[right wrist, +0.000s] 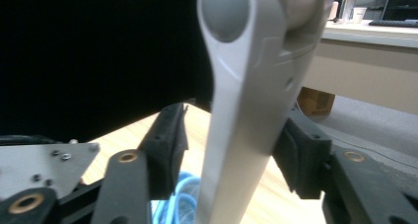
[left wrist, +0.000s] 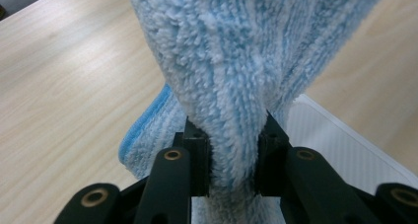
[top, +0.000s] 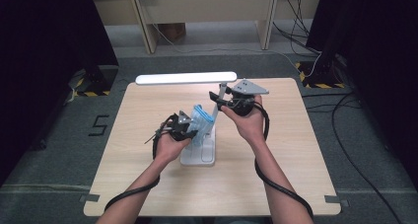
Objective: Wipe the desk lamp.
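A white desk lamp stands mid-table on its flat base (top: 199, 156), with its thin arm (top: 220, 96) rising to a long bar head (top: 185, 78). A fluffy blue cloth (top: 202, 121) hangs against the lower arm above the base. My left gripper (top: 191, 130) is shut on it; in the left gripper view both pads squeeze the cloth (left wrist: 236, 61) at the left gripper (left wrist: 234, 142), with the lamp base (left wrist: 340, 135) behind. My right gripper (top: 220, 101) straddles the lamp arm (right wrist: 241, 110). The right gripper (right wrist: 229, 135) is open: the right pad touches the arm and a gap shows at the left pad.
The pale wooden table (top: 143, 105) has bare surface left and right of the lamp. Beyond the far edge are a wooden desk frame (top: 148, 31) and floor cables (top: 345, 110) at the right. Black curtains (top: 44, 46) flank both sides.
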The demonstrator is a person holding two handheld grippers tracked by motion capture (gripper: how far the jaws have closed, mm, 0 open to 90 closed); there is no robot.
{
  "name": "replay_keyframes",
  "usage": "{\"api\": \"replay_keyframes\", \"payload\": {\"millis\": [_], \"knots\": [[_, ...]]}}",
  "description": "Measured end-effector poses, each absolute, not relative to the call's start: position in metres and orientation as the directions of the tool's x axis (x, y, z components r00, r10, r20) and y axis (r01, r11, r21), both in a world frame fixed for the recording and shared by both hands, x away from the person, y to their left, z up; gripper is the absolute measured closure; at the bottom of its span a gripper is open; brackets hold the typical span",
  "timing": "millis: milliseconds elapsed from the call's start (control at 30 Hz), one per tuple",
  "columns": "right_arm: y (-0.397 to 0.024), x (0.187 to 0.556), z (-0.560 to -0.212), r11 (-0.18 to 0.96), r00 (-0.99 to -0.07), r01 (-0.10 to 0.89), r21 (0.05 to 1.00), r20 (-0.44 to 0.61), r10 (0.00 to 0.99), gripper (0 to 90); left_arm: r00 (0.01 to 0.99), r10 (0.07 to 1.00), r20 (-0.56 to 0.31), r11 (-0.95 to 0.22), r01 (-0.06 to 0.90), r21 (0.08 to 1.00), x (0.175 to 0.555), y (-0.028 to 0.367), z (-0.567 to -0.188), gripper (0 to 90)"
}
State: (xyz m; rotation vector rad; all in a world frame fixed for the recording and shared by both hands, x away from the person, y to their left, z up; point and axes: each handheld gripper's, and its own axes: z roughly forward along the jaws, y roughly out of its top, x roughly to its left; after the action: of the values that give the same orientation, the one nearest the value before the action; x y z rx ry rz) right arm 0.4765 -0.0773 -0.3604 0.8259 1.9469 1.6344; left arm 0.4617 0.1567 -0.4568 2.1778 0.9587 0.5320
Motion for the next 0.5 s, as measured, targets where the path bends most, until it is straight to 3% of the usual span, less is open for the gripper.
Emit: {"api": "replay_keyframes", "payload": {"millis": [133,500], "knots": [[-0.079,0.477,-0.361,0.113,-0.705,0.15,0.982,0.027,0.709,57.6,0.635,0.769,0.067,-0.471,0.492,0.733,0.47,0.155,-0.464,71.9],[-0.077,0.474,-0.361,0.095,-0.684,0.164,0.982,0.044,0.728,59.1,0.651,0.753,0.091,-0.494,0.469,0.732,0.475,0.152,-0.47,72.0]]}}
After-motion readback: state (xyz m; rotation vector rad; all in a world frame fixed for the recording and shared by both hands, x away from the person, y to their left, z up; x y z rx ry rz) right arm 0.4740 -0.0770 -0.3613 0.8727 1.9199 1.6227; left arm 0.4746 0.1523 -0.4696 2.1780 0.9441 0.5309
